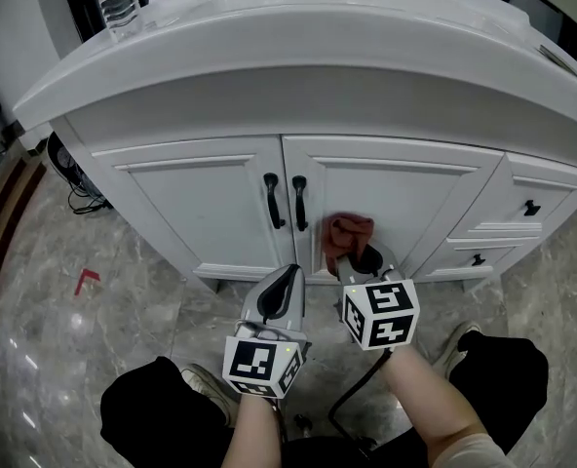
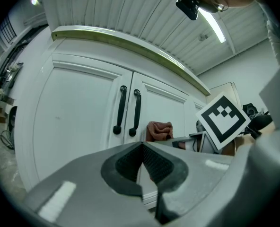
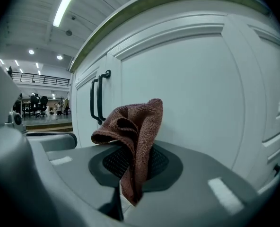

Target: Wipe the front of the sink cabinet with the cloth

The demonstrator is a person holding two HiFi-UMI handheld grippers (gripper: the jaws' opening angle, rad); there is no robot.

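Down on the left, the left gripper (image 2: 142, 148) is hanging with its jaws pressed together on nothing, pointing at the white sink cabinet (image 1: 201, 188) near its two black door handles (image 1: 272, 201). Just right of them, the cloth (image 3: 136, 122), a reddish-brown terry rag, is bunching in crumpled folds against the right-hand door. The right gripper (image 3: 130, 171) is pinching it, a short tail dangling between the jaws.

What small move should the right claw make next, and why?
Probably press the cloth flat on the right door and sweep sideways away from the handles. The right claw is shut on the bunched cloth low by that door, and contact isn't clearly visible.
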